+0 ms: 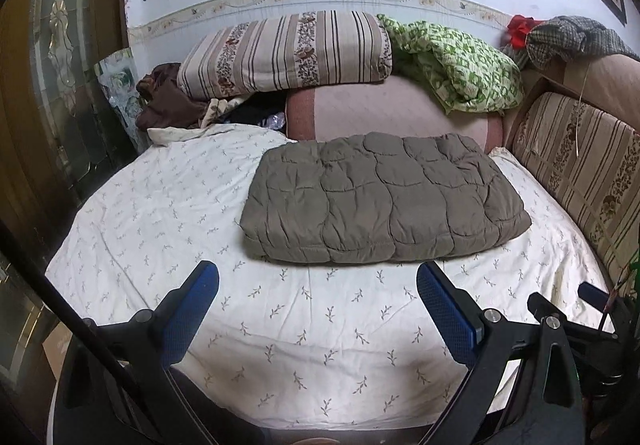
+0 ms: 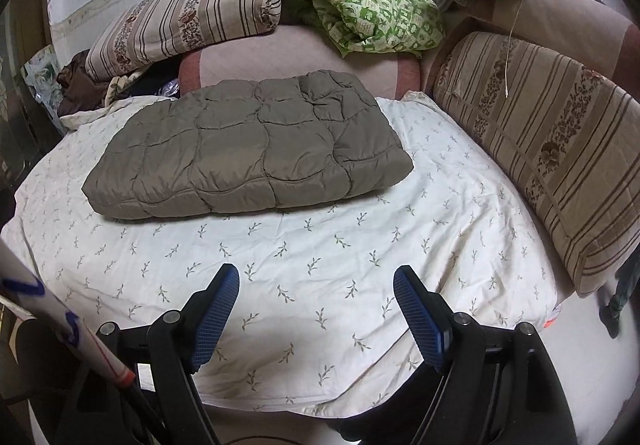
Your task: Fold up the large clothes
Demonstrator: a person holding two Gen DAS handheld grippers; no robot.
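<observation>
Grippers, left (image 1: 318, 285) and right (image 2: 316, 287), hang spread and empty (blue pads apart) above the sheet (image 1: 192, 205), with the folded quilted jacket (image 1: 384, 197) lying flat beyond them, pillows (image 1: 288, 53) behind it.

My left black plastic claw (image 1: 318, 285) and right black plastic claw (image 2: 316, 287) wore blue, grid-textured pads (image 2: 218, 315), with silver screws (image 1: 489, 314) at their pivots.

Bed w/ sprig-print sheet (image 1: 320, 325), folded quilted coat (image 1: 384, 201) atop
</observation>
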